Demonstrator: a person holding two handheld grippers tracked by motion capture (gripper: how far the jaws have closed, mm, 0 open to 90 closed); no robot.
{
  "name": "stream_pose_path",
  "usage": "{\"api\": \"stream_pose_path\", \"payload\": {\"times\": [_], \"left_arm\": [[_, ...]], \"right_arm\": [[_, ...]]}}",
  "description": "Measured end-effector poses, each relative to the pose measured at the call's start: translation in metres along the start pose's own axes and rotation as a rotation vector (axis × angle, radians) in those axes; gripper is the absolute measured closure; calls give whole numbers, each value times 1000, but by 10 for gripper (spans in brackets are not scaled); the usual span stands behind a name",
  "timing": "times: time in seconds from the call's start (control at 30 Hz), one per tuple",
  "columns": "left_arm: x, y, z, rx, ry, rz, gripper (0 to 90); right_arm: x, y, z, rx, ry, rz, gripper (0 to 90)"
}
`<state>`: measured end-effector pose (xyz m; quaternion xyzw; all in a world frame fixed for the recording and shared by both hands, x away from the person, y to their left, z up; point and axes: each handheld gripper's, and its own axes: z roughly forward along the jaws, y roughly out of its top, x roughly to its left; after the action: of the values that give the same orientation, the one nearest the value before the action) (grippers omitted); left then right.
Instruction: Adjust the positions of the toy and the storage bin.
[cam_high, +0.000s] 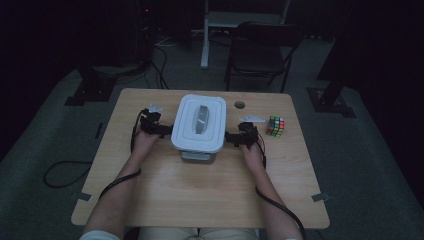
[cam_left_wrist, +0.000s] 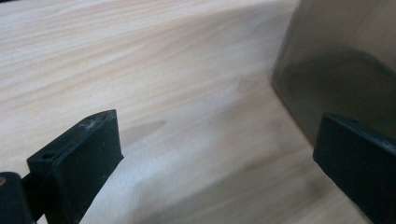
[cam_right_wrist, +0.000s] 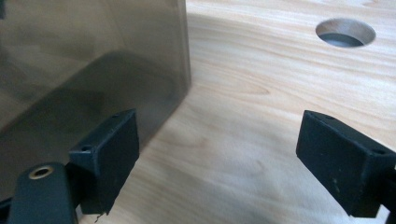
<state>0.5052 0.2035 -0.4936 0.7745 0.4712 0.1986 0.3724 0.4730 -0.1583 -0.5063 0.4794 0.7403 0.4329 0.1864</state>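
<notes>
Both forearms reach forward; left claw (cam_high: 167, 131) and right claw (cam_high: 229, 137) released, flanking lidded container (cam_high: 199, 127), long axis running away from the person.

Tool (cam_right_wrist: 219, 154) gapes beside smoky box (cam_right_wrist: 84, 60), on table (cam_right_wrist: 261, 93).

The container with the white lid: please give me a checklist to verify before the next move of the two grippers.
1. Container stands upright on the table: ok.
2. White lid sits on the container: ok; latched, cannot tell.
3. Left gripper open, nothing between its fingers: ok.
4. Right gripper open, nothing held: ok.
5. One gripper at each side of the container: ok.
6. Puzzle cube stands apart from the container: ok.
</notes>
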Motion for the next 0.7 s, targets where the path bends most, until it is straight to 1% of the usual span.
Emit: {"api": "stream_pose_path", "payload": {"times": [0.13,0.17,0.2,0.27,0.3,0.37,0.4,0.5,0.6,0.67,0.7], "left_arm": [[-5,6,2,-19,-15,7,18],[-9,8,3,-16,-19,21,18],[-10,8,3,-19,-27,25,17],[-14,10,1,-16,-14,36,18],[-15,11,1,-11,-18,37,19],[-15,11,0,-9,-23,41,19],[-16,11,-1,3,-26,38,19],[-18,11,-4,8,-22,42,19],[-22,9,-7,5,-21,49,20],[-24,7,-8,8,-28,47,20],[-24,6,-9,8,-30,46,20]], "right_arm": [[1,3,3,-3,6,-1,130],[2,3,4,1,9,-4,130],[4,4,5,-1,10,-9,132],[3,5,5,0,12,-10,138],[3,5,5,-1,14,-9,138],[3,5,5,1,14,-9,142],[2,5,4,5,17,-6,147],[3,7,3,19,29,-27,162],[4,6,0,17,43,-41,166],[3,6,-1,17,56,-43,166],[3,5,-2,24,68,-35,168]]}}
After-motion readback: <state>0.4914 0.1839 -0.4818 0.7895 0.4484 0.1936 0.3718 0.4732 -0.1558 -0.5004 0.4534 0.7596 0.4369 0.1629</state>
